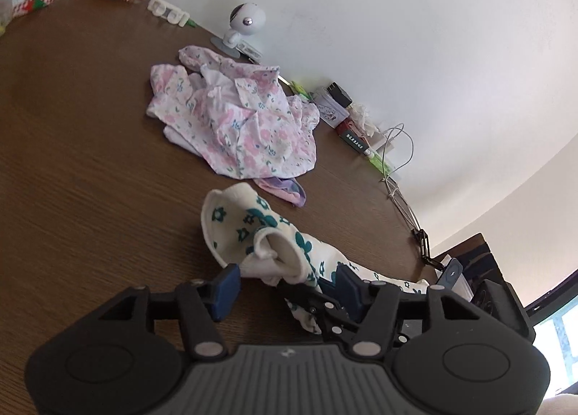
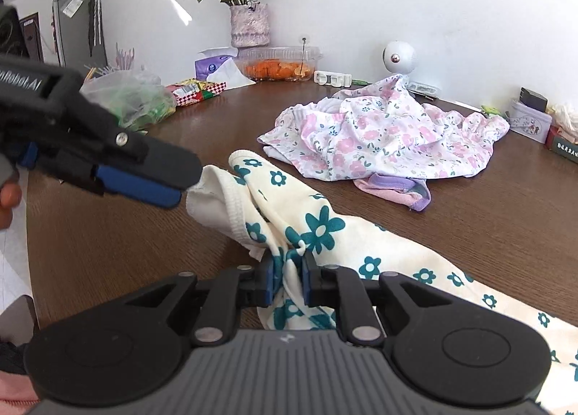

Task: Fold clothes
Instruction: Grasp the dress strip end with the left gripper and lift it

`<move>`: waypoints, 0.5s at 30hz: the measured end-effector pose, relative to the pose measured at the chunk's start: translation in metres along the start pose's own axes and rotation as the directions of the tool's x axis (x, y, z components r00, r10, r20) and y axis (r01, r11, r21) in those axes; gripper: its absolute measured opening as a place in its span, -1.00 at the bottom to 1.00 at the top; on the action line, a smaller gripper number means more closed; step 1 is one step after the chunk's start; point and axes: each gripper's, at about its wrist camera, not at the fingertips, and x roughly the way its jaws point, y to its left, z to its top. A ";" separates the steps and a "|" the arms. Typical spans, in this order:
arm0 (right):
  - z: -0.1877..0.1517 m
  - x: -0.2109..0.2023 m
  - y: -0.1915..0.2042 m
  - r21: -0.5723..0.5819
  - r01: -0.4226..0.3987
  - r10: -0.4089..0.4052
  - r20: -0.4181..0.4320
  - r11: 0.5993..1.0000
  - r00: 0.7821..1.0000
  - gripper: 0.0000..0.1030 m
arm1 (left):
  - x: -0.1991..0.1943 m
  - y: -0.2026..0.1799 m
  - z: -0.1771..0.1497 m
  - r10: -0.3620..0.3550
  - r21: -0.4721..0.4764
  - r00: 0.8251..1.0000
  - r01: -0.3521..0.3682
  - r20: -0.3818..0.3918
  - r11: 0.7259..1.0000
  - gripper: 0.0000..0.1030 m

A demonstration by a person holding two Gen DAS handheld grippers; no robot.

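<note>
left gripper (image 1: 285, 283) jaws are standing apart, with a bunched cuff of the cream teal-flower garment (image 1: 253, 230) sitting between the blue pads but not being pinched; right gripper (image 2: 287, 279) jaws are clamping together on a twisted fold of that same garment (image 2: 318, 230). progress, as i'm reading it: nothing is looking folded yet. the cream piece is lying crumpled at the near edge of the brown table (image 1: 90, 147), part trailing off to the right; the pink floral garment (image 1: 245, 119) is sitting in a heap well behind it, near the wall, with a small purple-trimmed piece (image 1: 285, 191) poking out from under its near edge. so all pieces are still waiting. pose: in the right wrist view the left gripper is coming in from the left, angled downward, tips just beside the cream cuff; the right one is pointing down and forward over the table, gripping the cloth low.
</note>
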 end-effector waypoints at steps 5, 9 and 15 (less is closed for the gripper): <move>-0.004 -0.008 -0.004 0.054 -0.007 0.006 0.031 0.999 0.999 -0.74 | 0.026 0.000 -0.010 -0.015 -0.117 1.000 0.014 -0.005 0.993 0.12; -0.006 -0.013 -0.002 0.062 -0.006 0.003 0.045 0.998 0.999 -0.74 | 0.044 -0.007 -0.011 0.011 -0.185 1.000 -0.006 0.027 0.983 0.12; -0.007 -0.017 -0.002 0.078 -0.002 -0.003 0.069 0.997 0.998 -0.74 | 0.062 -0.011 -0.015 0.050 -0.309 0.997 -0.027 0.067 0.951 0.06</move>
